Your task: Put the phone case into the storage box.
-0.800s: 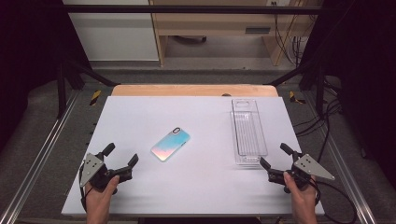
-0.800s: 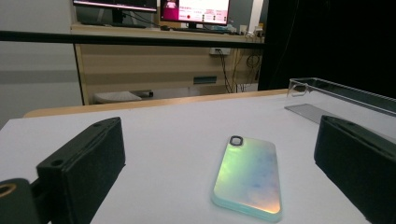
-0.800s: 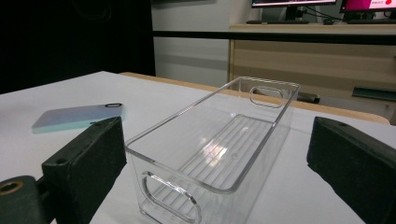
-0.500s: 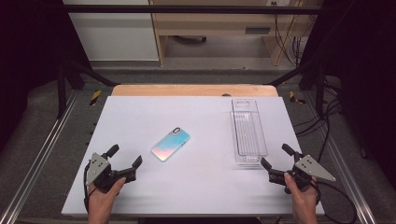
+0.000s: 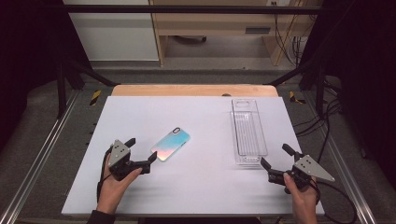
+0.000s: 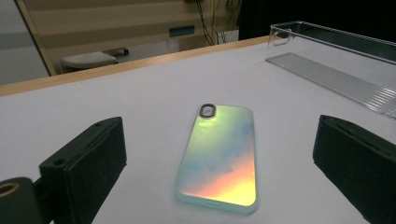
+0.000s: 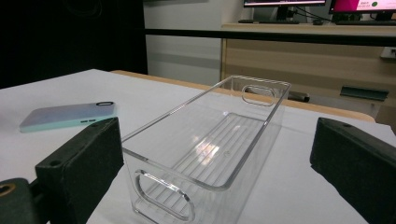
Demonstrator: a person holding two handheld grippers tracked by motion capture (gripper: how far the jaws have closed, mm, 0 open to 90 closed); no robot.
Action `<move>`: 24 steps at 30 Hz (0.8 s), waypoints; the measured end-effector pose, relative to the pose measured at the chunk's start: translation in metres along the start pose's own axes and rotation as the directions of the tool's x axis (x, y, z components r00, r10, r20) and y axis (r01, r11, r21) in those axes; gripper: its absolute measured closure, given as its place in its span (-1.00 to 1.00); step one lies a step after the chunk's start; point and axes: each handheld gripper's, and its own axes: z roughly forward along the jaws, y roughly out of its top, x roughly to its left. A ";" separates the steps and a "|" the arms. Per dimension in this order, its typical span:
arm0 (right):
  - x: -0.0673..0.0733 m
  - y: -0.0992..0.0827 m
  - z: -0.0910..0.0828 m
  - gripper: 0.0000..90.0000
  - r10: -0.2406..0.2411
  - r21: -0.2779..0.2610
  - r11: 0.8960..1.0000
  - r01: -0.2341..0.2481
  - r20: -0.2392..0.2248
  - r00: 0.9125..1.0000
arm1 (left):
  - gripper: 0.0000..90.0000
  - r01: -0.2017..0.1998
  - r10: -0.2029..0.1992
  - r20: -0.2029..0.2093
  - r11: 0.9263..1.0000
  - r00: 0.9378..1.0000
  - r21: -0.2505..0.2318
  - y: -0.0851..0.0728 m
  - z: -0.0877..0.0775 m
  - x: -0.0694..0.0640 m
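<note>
Iridescent phone [image 5: 171,144] — face down, flat on the table [image 5: 196,191] — beside clear bin [image 5: 249,133].

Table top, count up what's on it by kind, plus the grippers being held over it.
Phone: 1
Clear plastic bin: 1
Left gripper, jaws open: 1
Right gripper, jaws open: 1
Total: 4

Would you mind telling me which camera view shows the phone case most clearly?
The left gripper view: the phone case lies close ahead between the open jaws, its iridescent back and camera cutout plain. The high view shows it small and whole on the table; the right gripper view shows it edge-on at the far left.
</note>
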 end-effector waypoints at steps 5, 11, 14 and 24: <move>0.001 0.000 0.000 -0.94 -0.005 0.000 1.000 0.005 0.000 1.000 | -0.90 0.000 -0.001 0.015 0.998 1.000 0.055 0.005 0.018 0.004; 0.004 0.000 0.001 -0.94 -0.009 0.006 1.000 0.009 -0.003 1.000 | -0.89 0.017 -0.020 0.023 0.995 1.000 0.102 0.011 0.040 0.011; 0.005 0.000 0.002 -0.94 -0.020 0.008 1.000 0.020 -0.007 1.000 | -0.89 0.006 -0.008 0.020 0.993 1.000 0.119 0.014 0.049 0.014; 0.005 0.001 0.002 -0.95 -0.013 0.010 1.000 0.013 -0.006 1.000 | -0.87 -0.024 0.023 0.007 0.990 1.000 0.142 0.020 0.070 0.020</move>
